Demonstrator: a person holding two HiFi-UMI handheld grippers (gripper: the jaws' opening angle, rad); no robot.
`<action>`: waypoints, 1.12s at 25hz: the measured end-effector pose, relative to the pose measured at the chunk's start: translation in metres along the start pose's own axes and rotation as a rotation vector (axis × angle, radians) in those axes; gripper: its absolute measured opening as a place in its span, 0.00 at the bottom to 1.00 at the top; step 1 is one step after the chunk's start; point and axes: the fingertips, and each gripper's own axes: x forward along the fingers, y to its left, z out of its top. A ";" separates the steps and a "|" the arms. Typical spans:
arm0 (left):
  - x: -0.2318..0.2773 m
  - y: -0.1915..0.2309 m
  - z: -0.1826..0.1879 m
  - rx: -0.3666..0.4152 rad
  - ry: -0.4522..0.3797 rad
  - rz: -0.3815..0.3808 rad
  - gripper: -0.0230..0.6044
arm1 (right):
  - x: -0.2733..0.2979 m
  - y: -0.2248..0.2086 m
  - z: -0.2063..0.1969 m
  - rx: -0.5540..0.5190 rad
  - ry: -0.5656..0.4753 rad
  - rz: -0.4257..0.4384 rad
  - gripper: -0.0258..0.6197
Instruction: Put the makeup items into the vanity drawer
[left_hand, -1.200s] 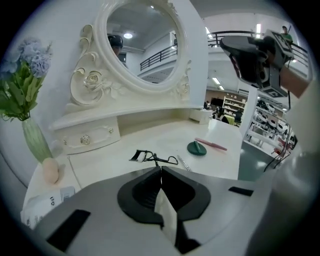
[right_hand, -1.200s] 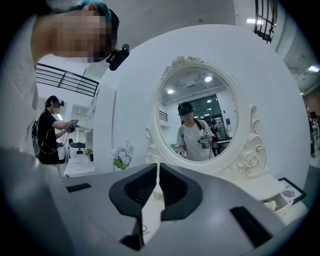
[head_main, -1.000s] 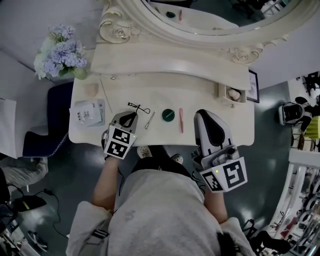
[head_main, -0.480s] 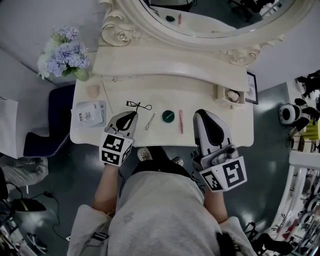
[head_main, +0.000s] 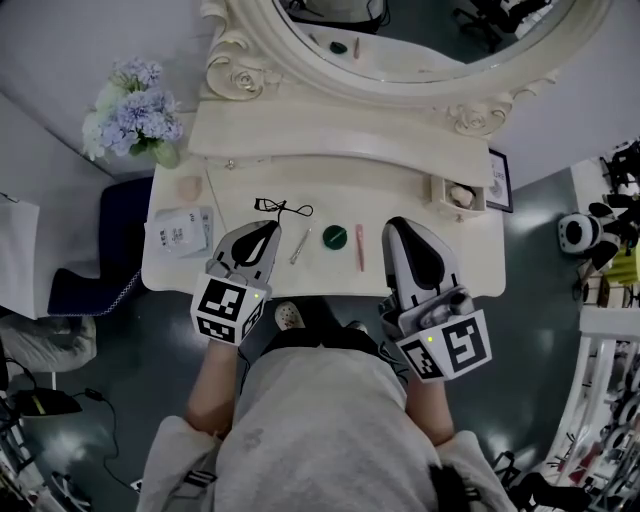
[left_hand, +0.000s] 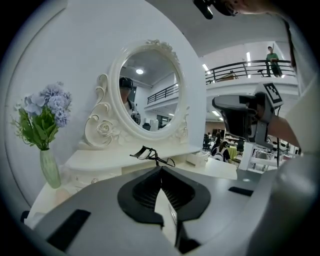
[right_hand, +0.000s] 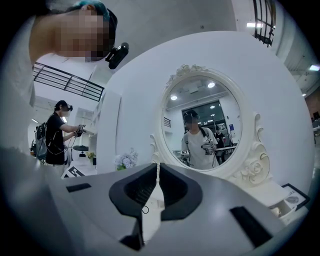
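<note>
Vanity top (head_main: 400, 185) is bearing eyelash curler (head_main: 283, 209), green compact (head_main: 334, 237) and pink stick (head_main: 359, 247), all unstowed, just ahead of the closed, empty left gripper (head_main: 262, 228) and right gripper (head_main: 398, 224).

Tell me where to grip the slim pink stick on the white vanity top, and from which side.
Take the slim pink stick at mid-length from above, jaws across its narrow width: it lies flat, running front to back, with bare vanity top either side. The right gripper is nearest.
</note>
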 end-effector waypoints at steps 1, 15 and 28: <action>0.000 -0.002 0.005 0.001 -0.011 -0.005 0.07 | -0.002 -0.001 0.001 0.000 -0.004 -0.004 0.08; 0.020 -0.055 0.066 0.044 -0.145 -0.071 0.07 | -0.035 -0.047 0.017 -0.005 -0.046 -0.056 0.08; 0.062 -0.126 0.104 0.072 -0.203 -0.113 0.07 | -0.079 -0.116 0.031 -0.007 -0.067 -0.090 0.08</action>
